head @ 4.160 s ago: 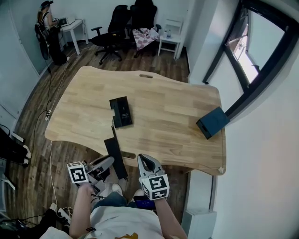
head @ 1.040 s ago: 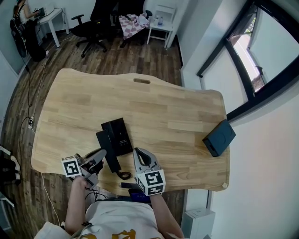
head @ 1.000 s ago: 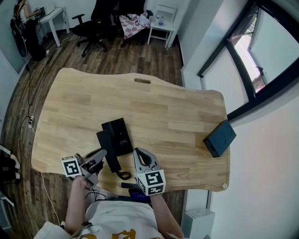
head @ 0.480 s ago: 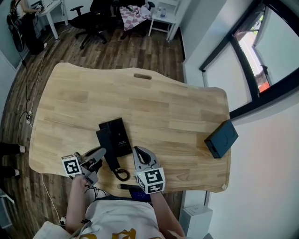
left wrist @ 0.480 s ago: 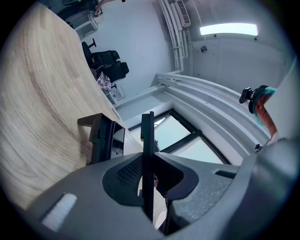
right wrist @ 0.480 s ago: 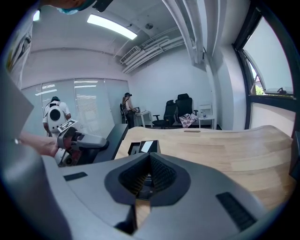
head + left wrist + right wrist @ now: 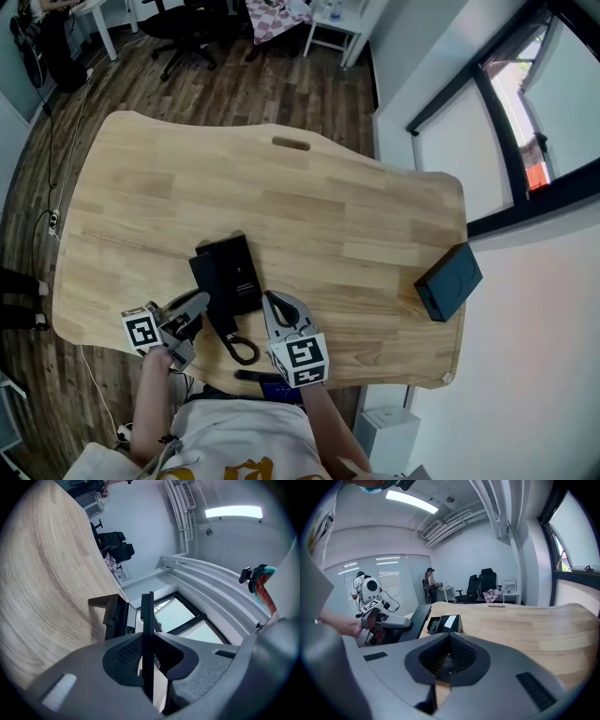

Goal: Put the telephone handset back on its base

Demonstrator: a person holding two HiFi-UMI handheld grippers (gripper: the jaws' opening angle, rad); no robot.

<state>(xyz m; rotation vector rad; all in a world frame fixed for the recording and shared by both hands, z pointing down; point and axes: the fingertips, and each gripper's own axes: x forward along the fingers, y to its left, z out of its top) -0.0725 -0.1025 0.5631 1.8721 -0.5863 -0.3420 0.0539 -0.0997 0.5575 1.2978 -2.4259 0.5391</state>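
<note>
Left gripper (image 7: 192, 307), jaws clamped narrowly on the black handset (image 7: 216, 300), holds it along the left edge of the base (image 7: 238, 270) on the tabletop (image 7: 328, 216). The handset appears not yet seated in its cradle. Right gripper (image 7: 278, 314), jaws together and empty, hangs nearby.

No legible text, brand or number; telephone base (image 7: 230, 272) face too small to read.
</note>
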